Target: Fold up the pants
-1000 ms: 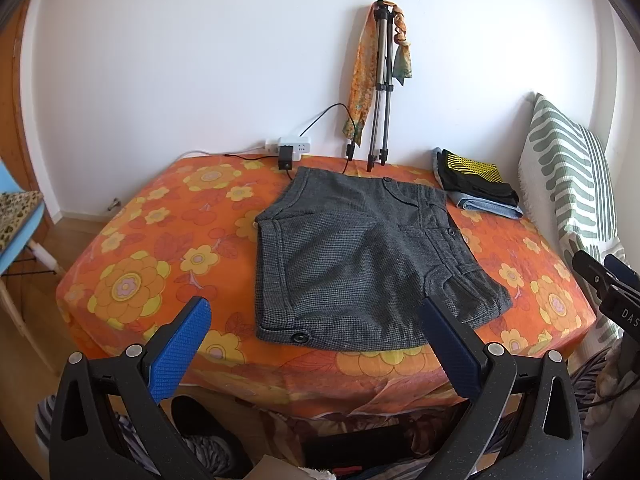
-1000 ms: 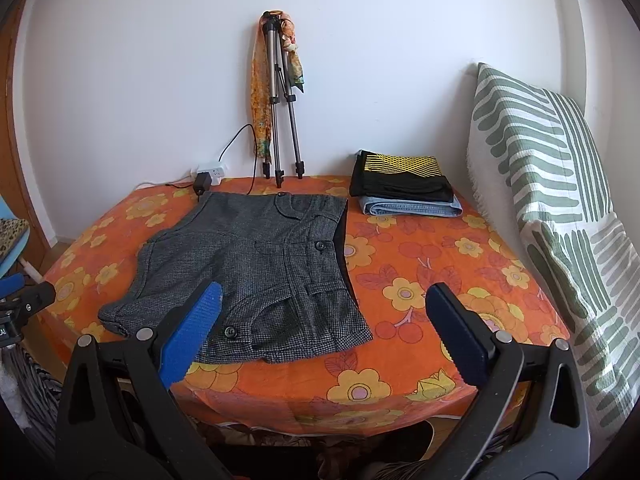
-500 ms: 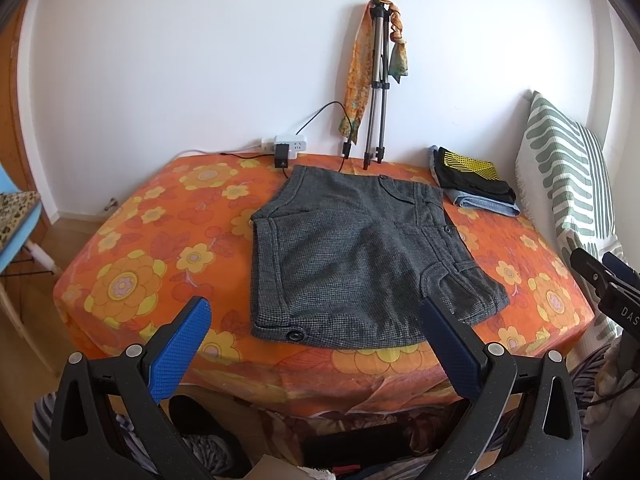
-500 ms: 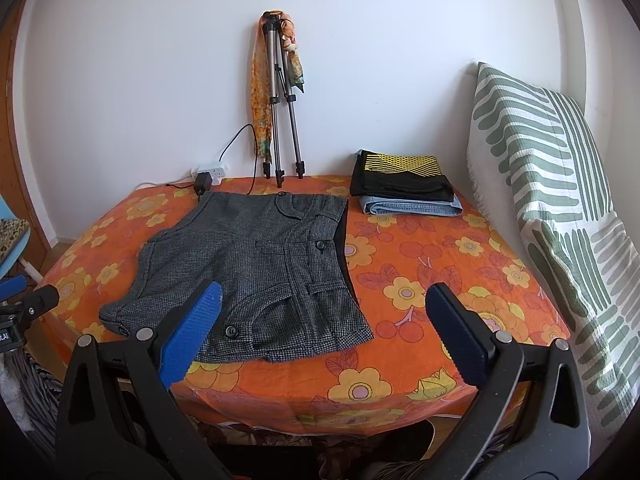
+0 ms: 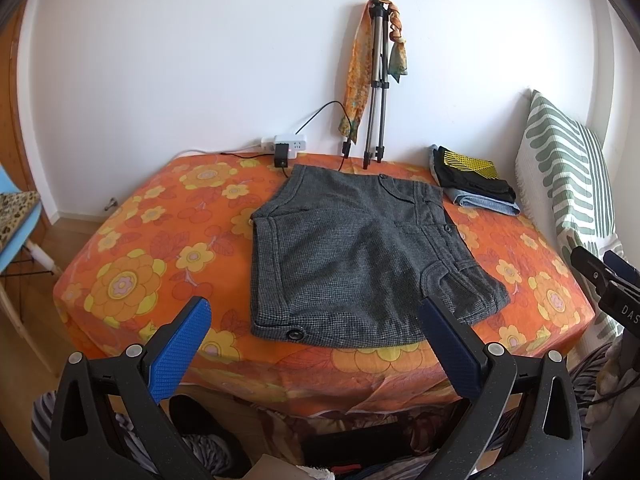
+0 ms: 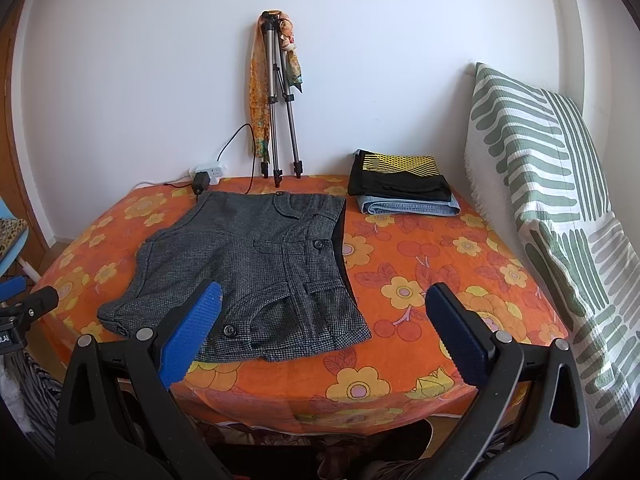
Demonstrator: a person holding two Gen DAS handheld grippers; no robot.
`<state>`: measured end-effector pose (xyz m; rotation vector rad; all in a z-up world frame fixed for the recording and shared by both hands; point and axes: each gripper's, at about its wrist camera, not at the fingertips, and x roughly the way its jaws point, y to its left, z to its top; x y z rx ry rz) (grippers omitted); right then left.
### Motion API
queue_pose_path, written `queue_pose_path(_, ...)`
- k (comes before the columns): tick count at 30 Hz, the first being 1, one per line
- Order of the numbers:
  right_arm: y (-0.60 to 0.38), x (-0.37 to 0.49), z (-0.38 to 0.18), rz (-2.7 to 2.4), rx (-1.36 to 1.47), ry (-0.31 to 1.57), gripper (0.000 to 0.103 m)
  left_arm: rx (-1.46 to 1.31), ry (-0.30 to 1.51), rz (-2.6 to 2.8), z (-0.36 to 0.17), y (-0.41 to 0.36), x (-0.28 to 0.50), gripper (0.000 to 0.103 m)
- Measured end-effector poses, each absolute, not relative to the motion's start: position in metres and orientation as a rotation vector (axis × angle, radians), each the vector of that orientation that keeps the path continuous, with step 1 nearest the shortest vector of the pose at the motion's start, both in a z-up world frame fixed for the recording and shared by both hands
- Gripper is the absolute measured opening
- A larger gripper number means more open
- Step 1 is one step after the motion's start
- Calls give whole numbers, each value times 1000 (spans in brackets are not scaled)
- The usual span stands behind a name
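Grey woven short pants lie flat, folded in half lengthwise, on a table with an orange flowered cloth. They also show in the right wrist view. My left gripper is open and empty, held off the table's near edge in front of the pants' waistband. My right gripper is open and empty, held off the near edge by the pants' right corner. Its tip shows at the right of the left wrist view.
A stack of folded clothes sits at the back right. A tripod with an orange scarf and a power strip stand at the back wall. A striped green cushion leans on the right. A blue chair stands left.
Both grippers have stayed open and almost still. The left view has drifted slightly, so the pants sit a little lower and more to the left in it.
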<state>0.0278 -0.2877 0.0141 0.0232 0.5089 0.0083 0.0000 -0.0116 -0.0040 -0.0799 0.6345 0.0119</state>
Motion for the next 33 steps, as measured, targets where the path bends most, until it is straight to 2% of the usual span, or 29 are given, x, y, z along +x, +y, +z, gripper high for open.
queue_pose_path(33,-289,27,14,9,29,511,103,-114,684,-11,-16,-3,9,103)
